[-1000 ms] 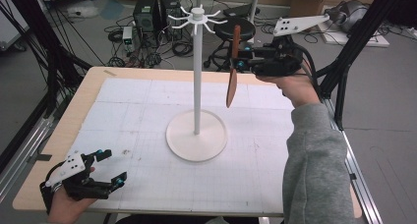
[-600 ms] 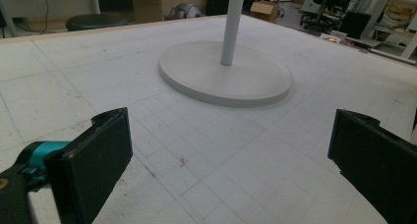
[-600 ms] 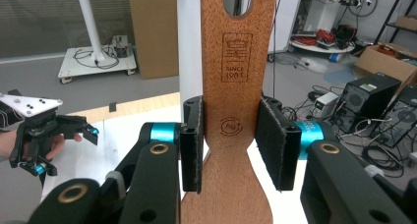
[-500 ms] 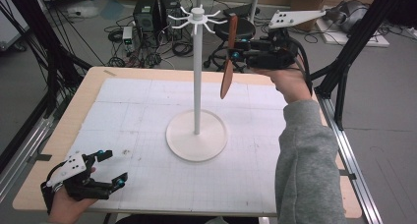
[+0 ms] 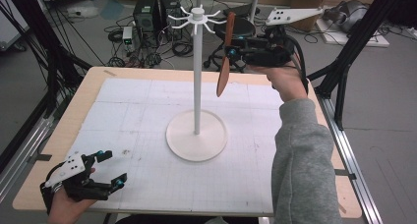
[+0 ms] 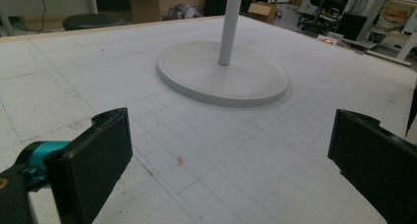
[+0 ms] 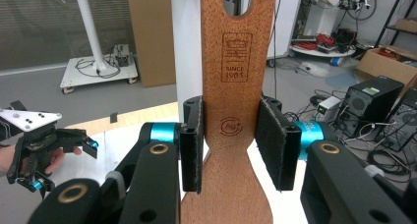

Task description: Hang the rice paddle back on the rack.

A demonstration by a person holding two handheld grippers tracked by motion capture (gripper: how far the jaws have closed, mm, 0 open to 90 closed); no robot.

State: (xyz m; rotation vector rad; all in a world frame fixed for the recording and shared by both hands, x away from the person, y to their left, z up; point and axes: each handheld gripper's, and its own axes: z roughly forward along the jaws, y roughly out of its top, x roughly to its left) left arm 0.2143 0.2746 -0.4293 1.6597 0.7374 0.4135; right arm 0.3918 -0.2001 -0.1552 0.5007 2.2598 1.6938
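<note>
Right fingers (image 7: 193, 150) clamped on the neck of a wooden spatula (image 7: 235, 111), held upright and high beside the top of the white stand (image 5: 196, 76), near its hooks (image 5: 183, 18). Not hung yet. Left gripper (image 5: 109, 170) spread open, idle, low at the bench (image 5: 147, 111) corner.

Your right tool's view cuts the spatula (image 7: 231, 111) off above its hanging slot and below its blade, and the spatula hides the stand's pole (image 7: 187, 47) behind it.
</note>
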